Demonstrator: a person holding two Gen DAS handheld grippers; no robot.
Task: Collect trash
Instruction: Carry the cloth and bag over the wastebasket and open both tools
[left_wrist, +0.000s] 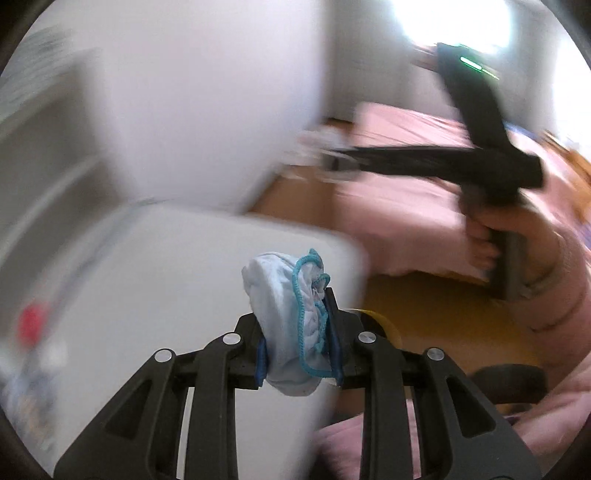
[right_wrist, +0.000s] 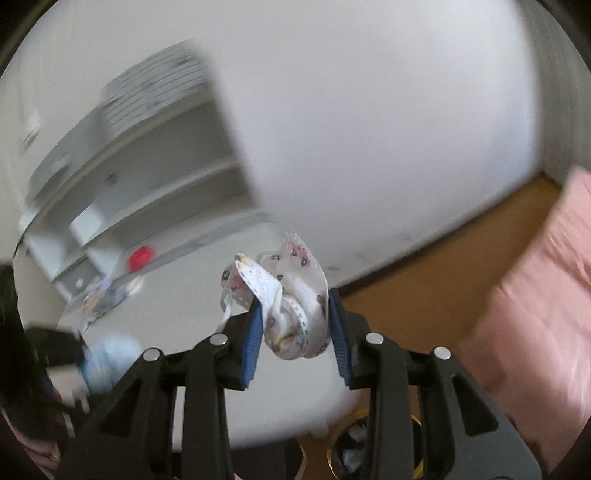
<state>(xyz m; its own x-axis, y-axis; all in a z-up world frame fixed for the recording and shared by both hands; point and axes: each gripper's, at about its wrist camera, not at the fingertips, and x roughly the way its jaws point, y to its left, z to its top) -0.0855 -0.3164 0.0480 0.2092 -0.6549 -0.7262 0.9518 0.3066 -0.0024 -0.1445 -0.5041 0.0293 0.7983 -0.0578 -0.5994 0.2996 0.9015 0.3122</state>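
My left gripper (left_wrist: 295, 314) is shut on a crumpled light-blue wad with a turquoise elastic edge (left_wrist: 284, 314), held above the corner of a white table (left_wrist: 166, 280). My right gripper (right_wrist: 295, 306) is shut on a crumpled white strip printed with small pink and grey figures (right_wrist: 295, 317). In the left wrist view the right gripper (left_wrist: 325, 158) is a blurred black tool in a hand (left_wrist: 484, 240), with something white at its tip. The right wrist view shows the light-blue wad (right_wrist: 110, 362) blurred at lower left. A yellow-rimmed bin (right_wrist: 341, 435) lined in black sits just below the right gripper.
The white table (right_wrist: 192, 332) carries a red object (right_wrist: 140, 256) and papers (right_wrist: 99, 299) near a white shelf unit (right_wrist: 147, 177). A pink bed (right_wrist: 546, 295) stands to the right across a strip of wooden floor (right_wrist: 443, 273). Both views are motion-blurred.
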